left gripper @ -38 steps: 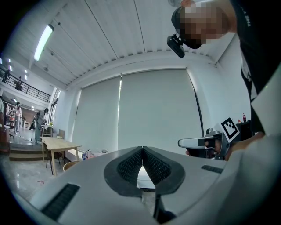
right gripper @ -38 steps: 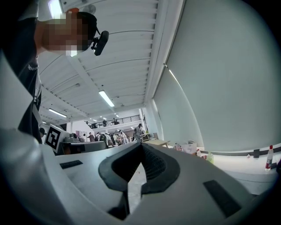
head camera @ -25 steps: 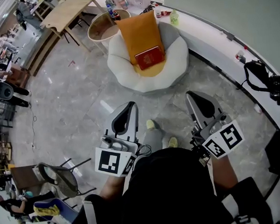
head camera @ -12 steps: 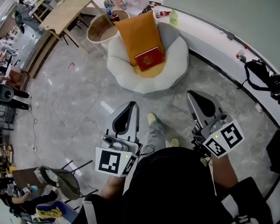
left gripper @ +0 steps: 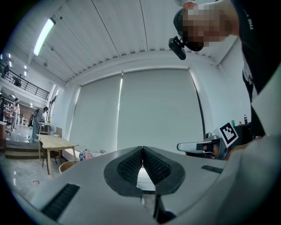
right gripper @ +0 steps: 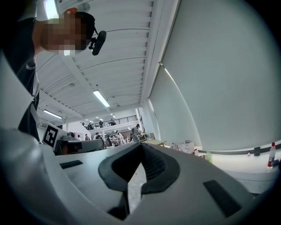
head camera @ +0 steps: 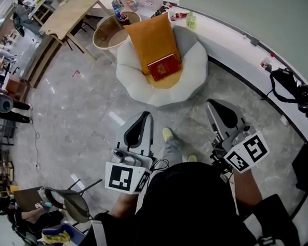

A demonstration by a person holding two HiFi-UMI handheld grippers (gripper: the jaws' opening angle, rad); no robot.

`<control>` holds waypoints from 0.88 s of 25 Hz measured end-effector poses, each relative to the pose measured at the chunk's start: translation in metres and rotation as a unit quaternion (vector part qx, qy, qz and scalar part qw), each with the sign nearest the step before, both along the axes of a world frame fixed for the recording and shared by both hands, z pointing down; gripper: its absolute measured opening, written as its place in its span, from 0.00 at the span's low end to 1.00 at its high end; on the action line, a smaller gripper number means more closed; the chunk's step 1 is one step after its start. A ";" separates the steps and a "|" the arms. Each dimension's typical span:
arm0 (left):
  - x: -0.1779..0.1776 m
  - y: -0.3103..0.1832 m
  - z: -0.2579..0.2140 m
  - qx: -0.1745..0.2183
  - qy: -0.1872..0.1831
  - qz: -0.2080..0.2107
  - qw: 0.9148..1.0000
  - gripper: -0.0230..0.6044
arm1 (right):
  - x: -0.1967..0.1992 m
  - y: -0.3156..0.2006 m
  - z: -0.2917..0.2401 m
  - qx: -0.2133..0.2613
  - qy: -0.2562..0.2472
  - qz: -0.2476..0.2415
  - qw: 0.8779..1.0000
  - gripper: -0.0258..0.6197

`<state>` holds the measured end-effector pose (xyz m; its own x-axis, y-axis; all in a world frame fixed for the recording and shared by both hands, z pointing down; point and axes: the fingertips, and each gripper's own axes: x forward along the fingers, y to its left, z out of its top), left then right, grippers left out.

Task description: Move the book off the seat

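Note:
A red book (head camera: 164,66) lies on an orange cushion (head camera: 153,42) in a round white seat (head camera: 193,78), at the top of the head view. My left gripper (head camera: 144,116) and right gripper (head camera: 211,104) are held level side by side, well short of the seat, over the grey floor. Both are shut with nothing between the jaws. In the left gripper view the left gripper (left gripper: 142,149) has its pads meeting at the tips. The right gripper (right gripper: 141,145) in its own view is likewise closed. The book shows in neither gripper view.
A round wooden side table (head camera: 109,34) stands left of the seat, a long wooden table (head camera: 69,16) beyond it. A white curved counter (head camera: 243,47) with bottles runs along the right. A chair (head camera: 70,200) stands at the lower left. A black bag (head camera: 292,88) rests on the counter.
The seat with the book has shifted slightly down and left in the head view as I have stepped toward it. Both grippers keep their pose and stay shut.

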<state>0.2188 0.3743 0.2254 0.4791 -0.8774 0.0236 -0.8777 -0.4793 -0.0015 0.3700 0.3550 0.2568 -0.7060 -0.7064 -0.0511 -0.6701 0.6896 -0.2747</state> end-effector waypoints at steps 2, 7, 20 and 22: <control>-0.005 -0.010 -0.001 -0.001 0.010 0.002 1.000 0.05 | -0.004 -0.010 0.001 -0.004 0.003 0.000 1.000 0.05; -0.021 -0.052 0.003 -0.010 0.034 0.009 0.999 0.05 | -0.021 -0.051 0.007 -0.014 0.018 -0.008 1.000 0.05; -0.067 -0.131 0.013 -0.015 0.002 -0.006 1.000 0.05 | -0.077 -0.131 0.013 -0.029 0.042 -0.025 0.998 0.05; -0.077 -0.143 0.014 -0.016 0.007 -0.009 1.000 0.05 | -0.087 -0.142 0.012 -0.029 0.048 -0.027 0.998 0.05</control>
